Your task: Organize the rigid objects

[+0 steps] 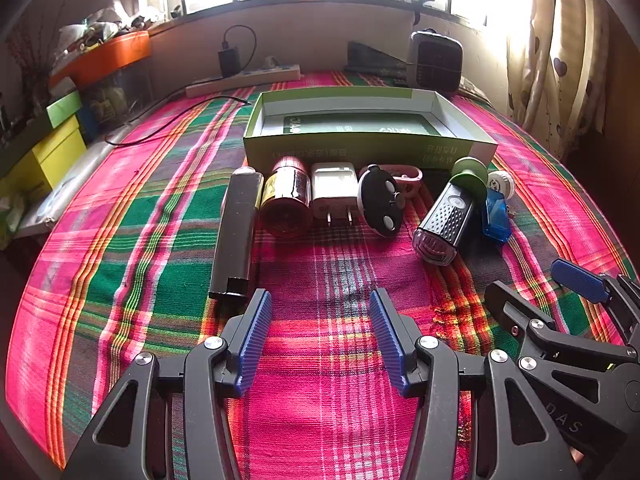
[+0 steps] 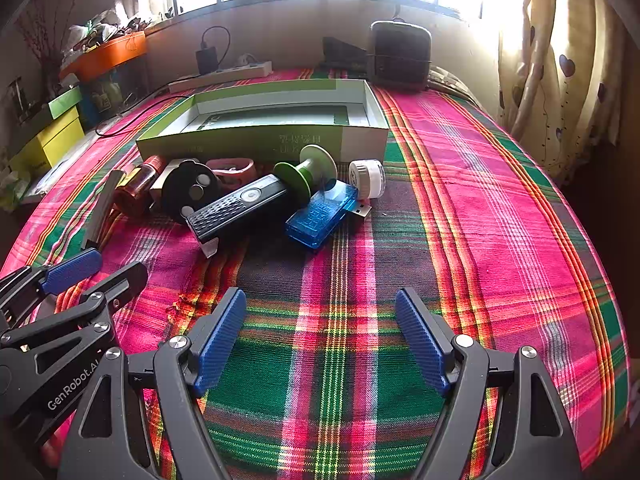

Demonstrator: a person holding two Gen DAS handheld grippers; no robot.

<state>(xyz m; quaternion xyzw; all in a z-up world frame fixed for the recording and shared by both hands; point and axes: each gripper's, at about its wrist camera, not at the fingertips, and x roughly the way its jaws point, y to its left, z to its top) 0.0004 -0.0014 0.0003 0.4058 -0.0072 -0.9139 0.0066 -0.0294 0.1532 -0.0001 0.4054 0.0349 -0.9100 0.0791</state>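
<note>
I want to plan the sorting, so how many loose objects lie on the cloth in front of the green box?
9, all in one row: black bar, red jar, white charger, black disc, pink band, black torch, green spool, blue stick, white cap. More may be hidden.

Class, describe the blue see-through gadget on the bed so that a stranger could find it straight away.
Start at the open green box on the plaid cloth; a row of small items lies along its near side. Near the row's right end, beside the white cap, lies the blue USB device, the only transparent blue piece.
</note>
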